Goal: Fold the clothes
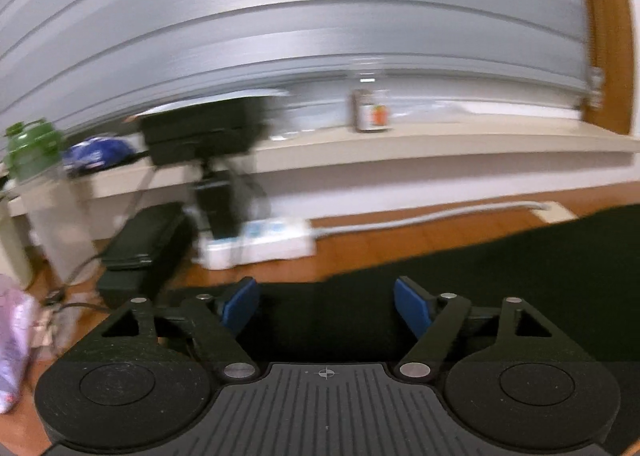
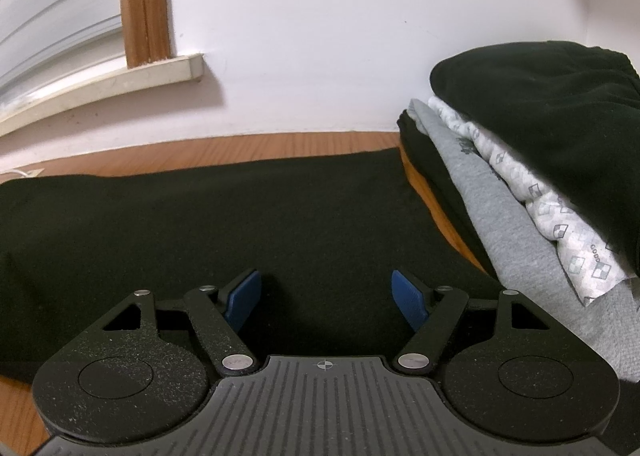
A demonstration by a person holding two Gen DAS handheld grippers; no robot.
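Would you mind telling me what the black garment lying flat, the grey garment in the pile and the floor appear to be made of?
Black garment: seemingly a soft knit or fleece, matte, with a faintly fuzzy surface and no sheen.
Grey garment: probably jersey or sweatshirt cotton, given its heathered, flecked look.
Floor: wood or wood-look laminate, orange-brown with faint grain lines and a smooth finish.

My left view is smeared sideways by motion blur: the blinds [image 1: 280, 16], sill [image 1: 440, 140] and power strip [image 1: 264, 240] ahead all streak, while my own tongs stay sharp. My right view is crisp, evenly and softly lit indoors. The sill [image 2: 120, 76] casts a faint shadow on the wall [image 2: 320, 36]. Both views bow at the edges, with dark corners.
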